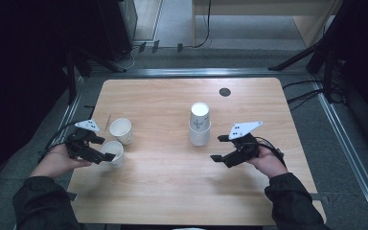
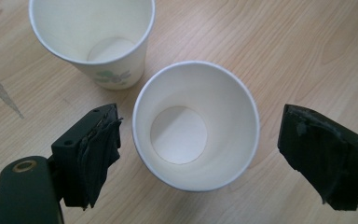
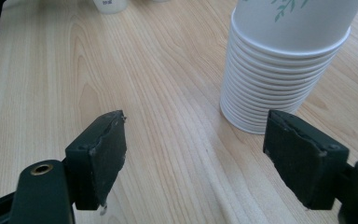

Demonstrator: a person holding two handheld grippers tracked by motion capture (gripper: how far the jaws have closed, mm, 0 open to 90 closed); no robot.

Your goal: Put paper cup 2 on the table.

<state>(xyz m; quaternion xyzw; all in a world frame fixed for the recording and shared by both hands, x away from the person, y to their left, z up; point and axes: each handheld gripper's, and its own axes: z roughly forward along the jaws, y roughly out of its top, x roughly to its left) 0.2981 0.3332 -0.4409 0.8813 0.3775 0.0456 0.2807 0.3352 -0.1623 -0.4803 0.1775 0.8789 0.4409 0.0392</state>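
Probably the left claw (image 2: 193,154), jaws apart around the near paper cup (image 2: 196,125), should close gently on its rim, while the right claw (image 3: 196,158) waits apart beside the cup stack (image 3: 284,60).

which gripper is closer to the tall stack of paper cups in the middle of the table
Right. The right gripper sits open just beside the stack of cups, while the left gripper is across the table, open around a single cup.
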